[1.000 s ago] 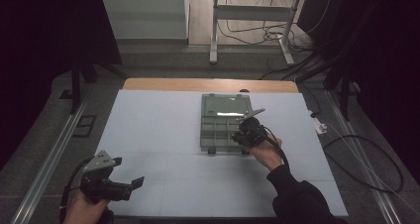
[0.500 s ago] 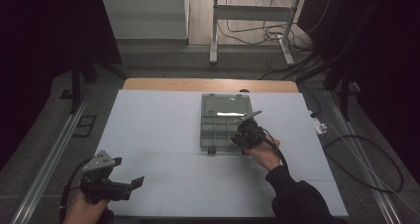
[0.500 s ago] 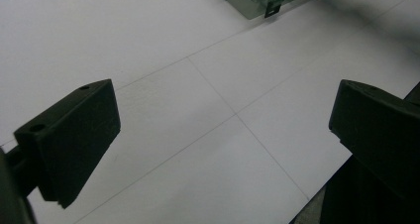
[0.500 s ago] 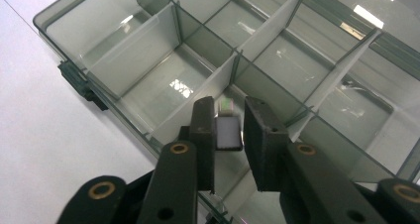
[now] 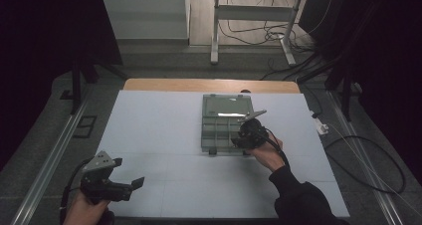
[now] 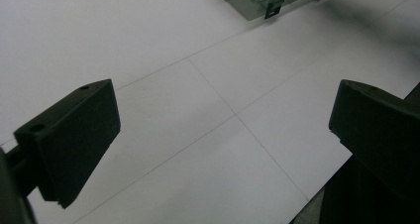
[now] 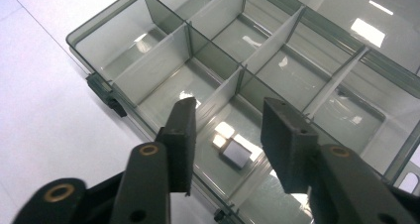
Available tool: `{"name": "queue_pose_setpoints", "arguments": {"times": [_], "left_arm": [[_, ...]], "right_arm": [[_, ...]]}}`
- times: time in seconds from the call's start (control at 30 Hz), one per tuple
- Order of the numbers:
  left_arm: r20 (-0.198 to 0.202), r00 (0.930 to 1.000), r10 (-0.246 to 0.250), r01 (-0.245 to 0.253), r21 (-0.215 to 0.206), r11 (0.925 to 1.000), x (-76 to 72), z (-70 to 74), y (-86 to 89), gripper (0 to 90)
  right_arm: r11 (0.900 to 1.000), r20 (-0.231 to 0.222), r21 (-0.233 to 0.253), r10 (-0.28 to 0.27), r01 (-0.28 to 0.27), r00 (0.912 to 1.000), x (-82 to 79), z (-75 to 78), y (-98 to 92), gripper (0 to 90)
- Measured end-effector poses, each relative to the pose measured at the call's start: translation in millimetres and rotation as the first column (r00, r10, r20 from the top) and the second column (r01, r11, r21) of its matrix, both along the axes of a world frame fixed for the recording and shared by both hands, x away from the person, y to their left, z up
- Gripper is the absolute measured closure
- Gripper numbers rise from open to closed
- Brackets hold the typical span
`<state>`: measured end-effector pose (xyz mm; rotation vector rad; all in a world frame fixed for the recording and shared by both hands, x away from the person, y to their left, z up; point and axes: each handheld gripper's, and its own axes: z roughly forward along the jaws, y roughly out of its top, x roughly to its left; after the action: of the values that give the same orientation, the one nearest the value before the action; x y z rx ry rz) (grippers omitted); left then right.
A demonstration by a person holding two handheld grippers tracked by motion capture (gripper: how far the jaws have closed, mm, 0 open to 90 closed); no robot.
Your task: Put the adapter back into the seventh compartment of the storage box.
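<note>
Dim room, overhead glare, soft focus

White table sheet (image 5: 164, 135); cables (image 5: 249, 33) on floor behind.

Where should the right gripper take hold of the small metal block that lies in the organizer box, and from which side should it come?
Probably from above. The small metal block lies flat on the floor of one compartment of the clear organizer box, with divider walls close around it, so a sideways approach is blocked. The right gripper hangs open over it; closing the jaws on its two opposite flat faces looks best.
</note>
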<state>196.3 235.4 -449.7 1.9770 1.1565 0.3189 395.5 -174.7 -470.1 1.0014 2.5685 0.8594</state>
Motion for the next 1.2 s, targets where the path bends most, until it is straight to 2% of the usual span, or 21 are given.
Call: {"name": "queue_pose_setpoints", "arguments": {"times": [0.2,0.6,1.1,1.2], "left_arm": [[0.0,1.0,0.001,-0.001,-0.004,1.0,0.0,0.0,0.5,0.0],[0.0,1.0,0.001,-0.001,-0.006,1.0,0.1,0.0,0.7,0.0],[-0.001,1.0,0.002,-0.002,-0.009,1.0,0.2,0.0,0.7,0.0],[-0.001,1.0,0.002,-0.002,-0.009,1.0,0.2,0.0,0.8,0.0]], "right_arm": [[1.0,0.008,0.019,-0.006,0.006,1.0,-2.5,4.7,-2.8,46.8],[0.999,0.012,0.038,-0.008,0.007,0.9999,-8.3,11.2,-7.5,36.3],[0.998,-0.003,0.06,-0.025,0.025,0.9997,-18.7,17.4,-16.0,20.7],[0.998,-0.005,0.063,-0.02,0.02,0.9998,-21.1,19.7,-17.5,20.2]]}}
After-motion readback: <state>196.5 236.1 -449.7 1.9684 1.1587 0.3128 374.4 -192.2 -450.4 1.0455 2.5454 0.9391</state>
